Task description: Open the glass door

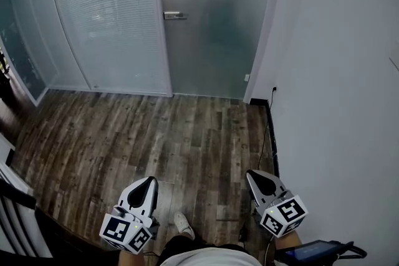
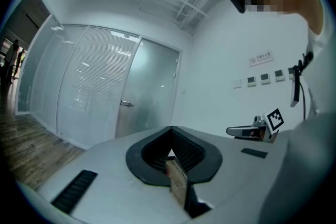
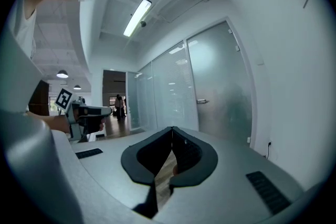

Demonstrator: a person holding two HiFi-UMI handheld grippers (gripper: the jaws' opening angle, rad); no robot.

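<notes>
The frosted glass door point(image 1: 212, 22) stands closed at the far side of the wooden floor, with its metal lever handle point(image 1: 174, 15) at its left edge. My left gripper point(image 1: 149, 180) and right gripper point(image 1: 251, 173) are low in the head view, well short of the door, both pointing toward it. Each is shut with nothing between its jaws. The left gripper view shows its closed jaws point(image 2: 171, 151) below the door point(image 2: 152, 92) and handle point(image 2: 126, 104). In the right gripper view, the jaws point(image 3: 172, 127) are also closed, with the handle point(image 3: 202, 101) far ahead.
A glass partition with blinds point(image 1: 106, 15) runs left of the door. A white wall point(image 1: 336, 71) bounds the right side, with a socket and black cable point(image 1: 272, 91) along its base. My shoe point(image 1: 182, 224) is between the grippers. People point(image 3: 119, 105) stand far down a corridor.
</notes>
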